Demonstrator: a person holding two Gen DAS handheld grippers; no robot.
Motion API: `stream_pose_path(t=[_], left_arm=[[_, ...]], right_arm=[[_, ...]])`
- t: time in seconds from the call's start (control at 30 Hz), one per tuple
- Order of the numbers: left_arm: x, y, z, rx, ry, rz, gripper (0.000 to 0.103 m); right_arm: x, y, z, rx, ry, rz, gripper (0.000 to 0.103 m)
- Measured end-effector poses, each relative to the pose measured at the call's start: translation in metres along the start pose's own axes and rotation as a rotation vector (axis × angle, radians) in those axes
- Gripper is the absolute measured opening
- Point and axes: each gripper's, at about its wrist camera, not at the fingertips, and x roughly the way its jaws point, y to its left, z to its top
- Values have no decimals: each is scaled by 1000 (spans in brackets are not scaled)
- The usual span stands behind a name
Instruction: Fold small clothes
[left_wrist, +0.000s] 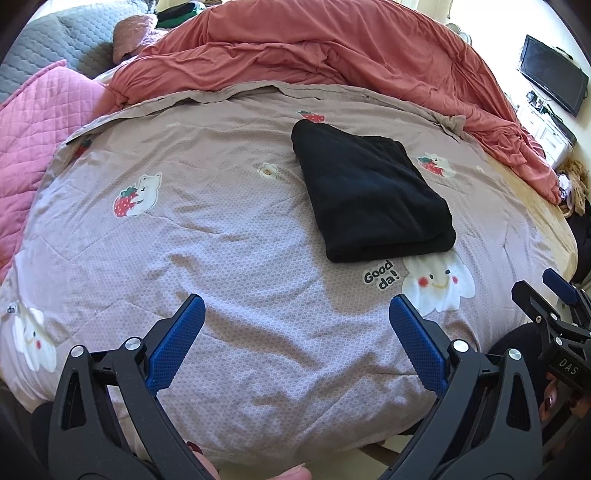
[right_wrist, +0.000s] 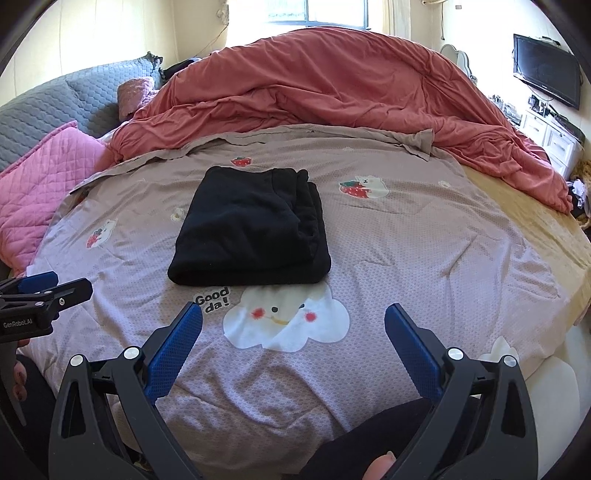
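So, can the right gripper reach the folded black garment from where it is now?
Probably yes. The right gripper is open, holds nothing, and faces the folded black garment across bare quilt; nothing lies between them.

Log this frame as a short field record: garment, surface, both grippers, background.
garment: black garment, folded into a compact rectangle, lying flat
surface: lilac printed quilt; garment sits just beyond the cloud print and "Good da!" lettering
left gripper: jaws wide apart, empty, held short of the garment
right gripper: jaws wide apart, empty, over the cloud print, not touching the garment
background: rumpled coral duvet behind the quilt, pink quilted pillow on the left, TV on the right wall
task state: fold looks complete
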Motion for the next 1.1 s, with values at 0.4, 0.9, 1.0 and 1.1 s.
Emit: stream_pose_path(t=[0.4, 0.9, 1.0, 1.1], left_arm=[[0, 1, -2, -7, 1, 7, 94], [1, 1, -3, -13, 2, 22, 94], [1, 1, -3, -12, 3, 22, 94], [1, 1, -3, -9, 4, 32, 94]], right_arm=[[-1, 1, 1, -8, -7, 3, 98], [-1, 0, 1, -9, -8, 4, 98], [-1, 0, 1, -9, -8, 4, 98], [-1, 0, 1, -9, -9, 3, 98]])
